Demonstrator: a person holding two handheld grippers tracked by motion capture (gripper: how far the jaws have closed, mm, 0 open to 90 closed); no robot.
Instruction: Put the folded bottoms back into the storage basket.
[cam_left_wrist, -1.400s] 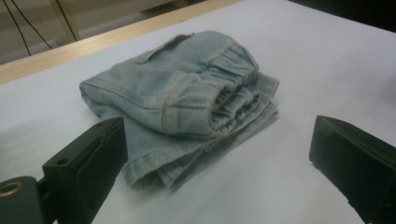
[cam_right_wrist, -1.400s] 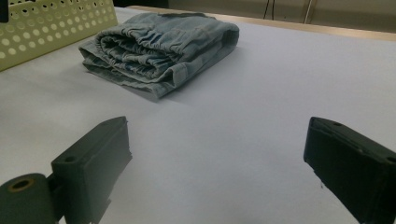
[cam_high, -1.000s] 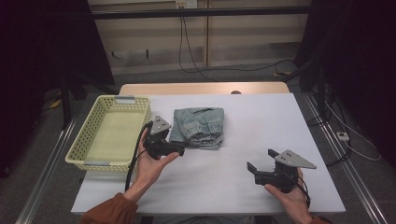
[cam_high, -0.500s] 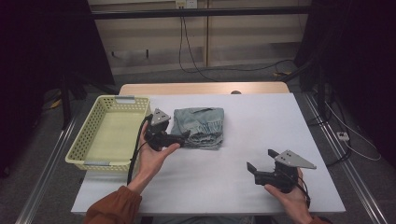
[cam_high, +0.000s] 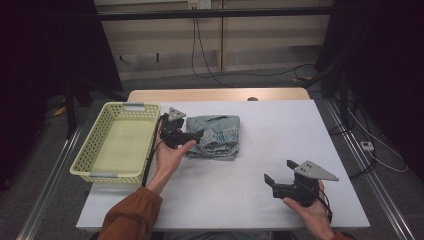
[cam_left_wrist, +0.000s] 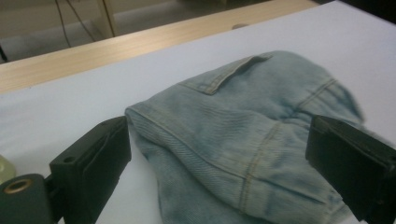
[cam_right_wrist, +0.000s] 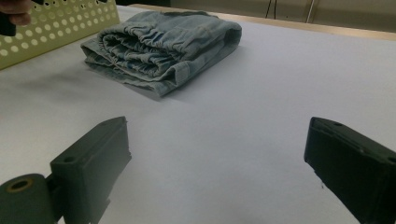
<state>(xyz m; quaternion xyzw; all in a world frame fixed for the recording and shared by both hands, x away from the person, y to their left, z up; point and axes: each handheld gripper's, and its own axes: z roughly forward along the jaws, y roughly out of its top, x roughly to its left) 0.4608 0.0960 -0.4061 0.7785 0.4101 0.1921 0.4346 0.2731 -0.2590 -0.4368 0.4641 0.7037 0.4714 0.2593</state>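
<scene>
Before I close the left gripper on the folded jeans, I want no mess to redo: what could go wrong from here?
1. The left gripper stands open around one edge of the folded jeans; a pinch there may catch only the top layers, so the fold could open when lifted.
2. The basket sits right beside the left hand; a swing across might knock its near wall.
3. The right gripper hangs open far from the jeans, so the far side would sag unsupported.

Lab: dark framed table (cam_high: 280, 135), cables (cam_high: 210, 55)
</scene>
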